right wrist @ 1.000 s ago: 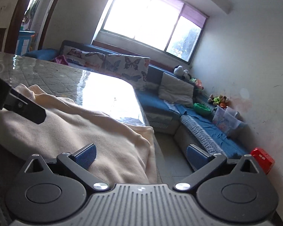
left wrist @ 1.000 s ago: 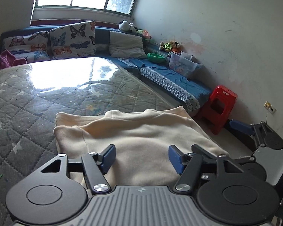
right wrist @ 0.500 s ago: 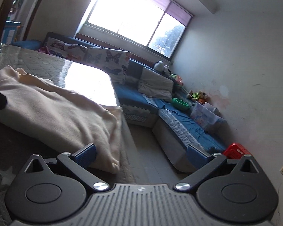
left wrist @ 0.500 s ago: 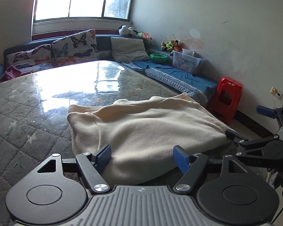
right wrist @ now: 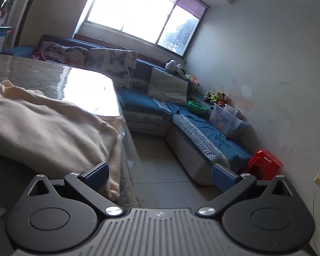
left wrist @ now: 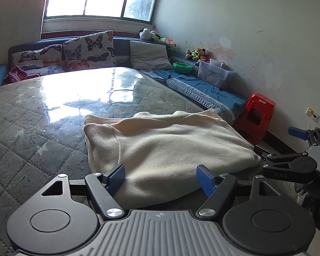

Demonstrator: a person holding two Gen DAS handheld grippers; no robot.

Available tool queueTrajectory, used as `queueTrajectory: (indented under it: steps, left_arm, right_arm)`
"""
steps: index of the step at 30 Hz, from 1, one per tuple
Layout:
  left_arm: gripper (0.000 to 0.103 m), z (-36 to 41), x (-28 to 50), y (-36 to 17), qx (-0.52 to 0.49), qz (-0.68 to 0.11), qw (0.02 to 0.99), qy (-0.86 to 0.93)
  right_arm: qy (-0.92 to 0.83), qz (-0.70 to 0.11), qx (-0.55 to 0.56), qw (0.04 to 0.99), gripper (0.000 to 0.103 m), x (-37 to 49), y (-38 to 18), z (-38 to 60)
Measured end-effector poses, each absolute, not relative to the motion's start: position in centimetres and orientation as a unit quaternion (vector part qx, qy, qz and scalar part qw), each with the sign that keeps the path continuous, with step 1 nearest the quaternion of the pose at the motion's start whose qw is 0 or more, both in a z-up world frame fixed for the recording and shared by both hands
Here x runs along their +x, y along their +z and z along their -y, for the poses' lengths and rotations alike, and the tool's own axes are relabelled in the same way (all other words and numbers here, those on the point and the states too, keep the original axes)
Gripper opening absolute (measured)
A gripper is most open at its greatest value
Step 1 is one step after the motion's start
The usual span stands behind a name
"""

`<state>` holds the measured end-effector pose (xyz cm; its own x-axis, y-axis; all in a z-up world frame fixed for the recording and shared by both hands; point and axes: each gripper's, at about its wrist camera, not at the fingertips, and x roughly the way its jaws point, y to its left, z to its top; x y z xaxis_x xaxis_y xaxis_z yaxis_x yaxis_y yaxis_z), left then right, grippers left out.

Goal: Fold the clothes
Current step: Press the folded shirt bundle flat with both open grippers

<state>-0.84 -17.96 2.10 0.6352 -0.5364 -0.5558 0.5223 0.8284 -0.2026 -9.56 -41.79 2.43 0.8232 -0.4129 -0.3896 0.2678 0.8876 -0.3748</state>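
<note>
Cream fleece garment (left wrist: 172,147), folded flat mid-frame on grey quilted counter (left wrist: 32,128); left tool (left wrist: 161,176) and right tool (right wrist: 160,172) both gaping, empty, released for inspection.

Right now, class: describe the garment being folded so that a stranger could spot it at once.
Find the large grey quilted mattress under its glossy cover. Near its front right corner lies a cream fleece top, folded into a thick pad. It is the only pale, plain fabric there; the butterfly cushions behind are patterned.

Both grippers (left wrist: 160,177) (right wrist: 159,173) agape, empty
</note>
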Motion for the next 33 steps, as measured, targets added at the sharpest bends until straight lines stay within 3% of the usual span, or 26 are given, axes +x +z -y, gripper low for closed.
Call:
queueTrajectory:
  steps: [5,11,33]
  left_arm:
    - [0.076,17.5,-0.4,2.2,-0.024,-0.314,0.905,-0.286]
    - [0.076,16.8,-0.7,2.2,-0.029,-0.315,0.905,-0.284]
    - [0.082,13.2,-1.0,1.2,-0.040,-0.351,0.915,-0.194]
  right_arm:
    - [-0.168,-0.209,-0.138,0.954,0.103,-10.0,3.4,41.4]
    - [-0.153,-0.241,-0.145,0.947,0.103,-8.9,1.9,40.7]
    - [-0.131,-0.225,-0.132,0.957,0.103,-10.5,3.1,39.1]
